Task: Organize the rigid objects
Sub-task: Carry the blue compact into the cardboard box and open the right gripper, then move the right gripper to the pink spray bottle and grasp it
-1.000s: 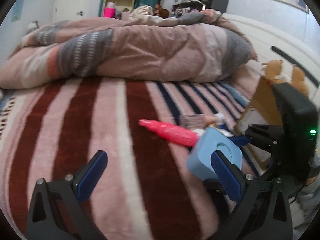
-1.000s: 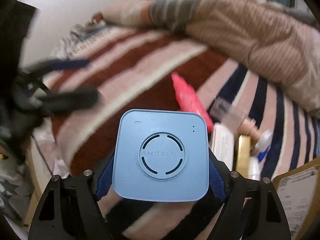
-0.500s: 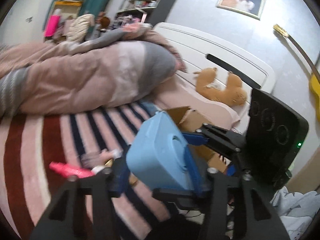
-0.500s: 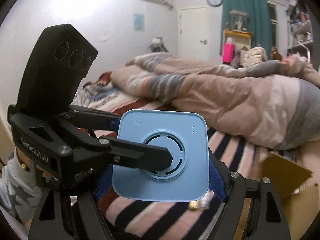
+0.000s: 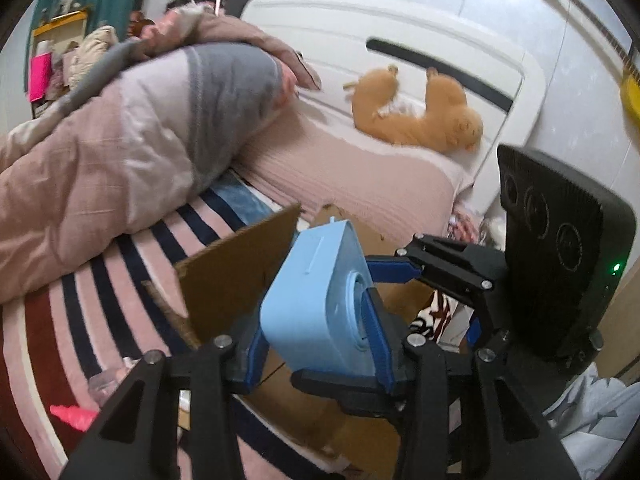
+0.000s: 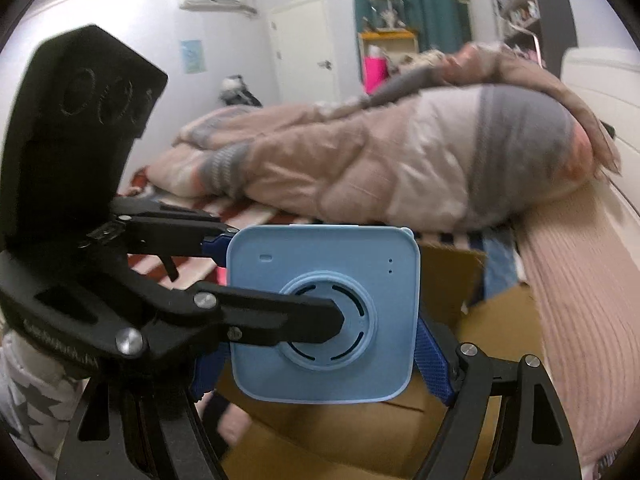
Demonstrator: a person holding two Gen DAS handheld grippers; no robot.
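Observation:
A light blue square device (image 5: 316, 300) (image 6: 324, 320) is held in the air over an open cardboard box (image 5: 240, 276) (image 6: 496, 320) on the bed. My left gripper (image 5: 318, 344) is shut on the device across its front and back faces. My right gripper (image 6: 320, 344) is shut on its left and right edges. The left gripper's finger (image 6: 280, 316) lies across the device's round front. The right gripper's fingers (image 5: 394, 270) show beside the device in the left wrist view.
A pink bottle (image 5: 74, 416) and a clear small item (image 5: 106, 380) lie on the striped blanket (image 5: 92, 280) left of the box. A bunched duvet (image 5: 132, 148), a pink pillow (image 5: 360, 176), an orange plush toy (image 5: 424, 116) and the white headboard (image 5: 400, 32) lie beyond.
Both grippers swung with the blue device from over the striped blanket to above the cardboard box. The left gripper, open a second ago, has closed on the device.

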